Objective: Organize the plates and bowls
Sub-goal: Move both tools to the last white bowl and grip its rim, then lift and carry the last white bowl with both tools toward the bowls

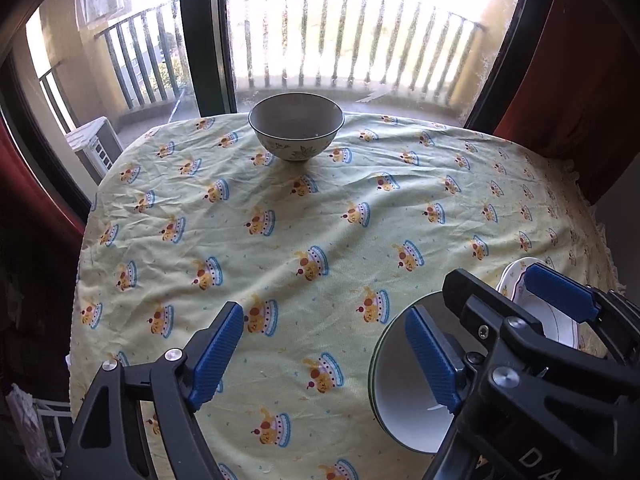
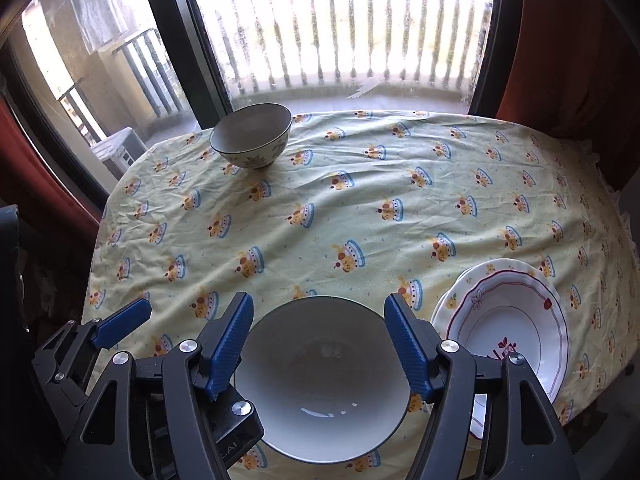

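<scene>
Here we are holding both sets of tongs wide and empty: the right gripper (image 2: 319, 350) is hovering over the near bowl (image 2: 324, 380), the left gripper (image 1: 324, 354) beside it. The far bowl (image 1: 296, 127) is sitting alone. Probably glazed ceramic: stiff, slippery, breakable, so we are favouring the rim. The plates (image 2: 508, 320) are stacked alongside.

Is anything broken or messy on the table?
Nothing looks broken or spilled. The cloth is wrinkled, and one bowl sits alone at the far edge, away from the near bowl and the plates. Both claws are open and hold nothing.
</scene>
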`<state>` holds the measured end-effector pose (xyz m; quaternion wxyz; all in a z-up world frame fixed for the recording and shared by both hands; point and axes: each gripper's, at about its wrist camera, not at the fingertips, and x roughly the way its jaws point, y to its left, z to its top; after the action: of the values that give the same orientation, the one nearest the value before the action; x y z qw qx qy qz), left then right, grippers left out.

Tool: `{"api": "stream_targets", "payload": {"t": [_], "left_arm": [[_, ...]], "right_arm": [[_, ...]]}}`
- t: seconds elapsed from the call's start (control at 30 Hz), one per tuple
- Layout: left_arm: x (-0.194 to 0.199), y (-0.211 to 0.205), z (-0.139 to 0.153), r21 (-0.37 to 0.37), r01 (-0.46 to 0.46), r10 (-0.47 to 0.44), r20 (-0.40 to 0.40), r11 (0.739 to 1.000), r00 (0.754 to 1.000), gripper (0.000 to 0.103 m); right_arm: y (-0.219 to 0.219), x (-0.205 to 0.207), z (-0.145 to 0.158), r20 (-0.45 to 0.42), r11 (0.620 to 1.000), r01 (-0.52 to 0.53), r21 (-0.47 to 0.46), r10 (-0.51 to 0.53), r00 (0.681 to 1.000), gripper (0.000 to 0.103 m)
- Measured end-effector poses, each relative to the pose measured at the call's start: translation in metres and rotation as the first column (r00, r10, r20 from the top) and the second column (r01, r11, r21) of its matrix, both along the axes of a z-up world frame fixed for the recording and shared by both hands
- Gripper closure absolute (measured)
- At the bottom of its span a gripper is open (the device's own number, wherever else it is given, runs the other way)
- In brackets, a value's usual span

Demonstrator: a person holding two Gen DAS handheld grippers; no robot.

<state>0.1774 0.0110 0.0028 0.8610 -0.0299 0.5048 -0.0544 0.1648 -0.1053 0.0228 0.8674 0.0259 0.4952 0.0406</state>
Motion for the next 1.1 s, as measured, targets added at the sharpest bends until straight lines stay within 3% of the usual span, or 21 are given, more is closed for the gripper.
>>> {"api": "stream_targets", "payload": {"t": [0.33,0.57,0.93,1.1], "left_arm": [[0.051,0.025,0.024,-0.009,-0.046,0.047,0.074,0.999,0.996,0.020],[0.097,0.028,0.028,0.030,-0.131,0.127,0.117,0.991,0.985,0.024],[0.173,0.035,0.001,0.086,-0.268,0.258,0.106,0.960,0.960,0.034],[0.202,0.032,-0.015,0.111,-0.284,0.274,0.100,0.952,0.956,0.040]], "right_arm": [[0.026,0.048,0.032,0.086,1.000,0.000,-0.008,0.001,0.996,0.032],[0.034,0.101,0.038,0.114,0.999,-0.021,-0.041,0.026,0.993,0.032],[0.039,0.200,0.010,0.105,0.992,-0.119,0.040,0.114,0.988,0.032],[0.044,0.236,-0.008,0.094,0.990,-0.131,0.057,0.126,0.988,0.038]]}}
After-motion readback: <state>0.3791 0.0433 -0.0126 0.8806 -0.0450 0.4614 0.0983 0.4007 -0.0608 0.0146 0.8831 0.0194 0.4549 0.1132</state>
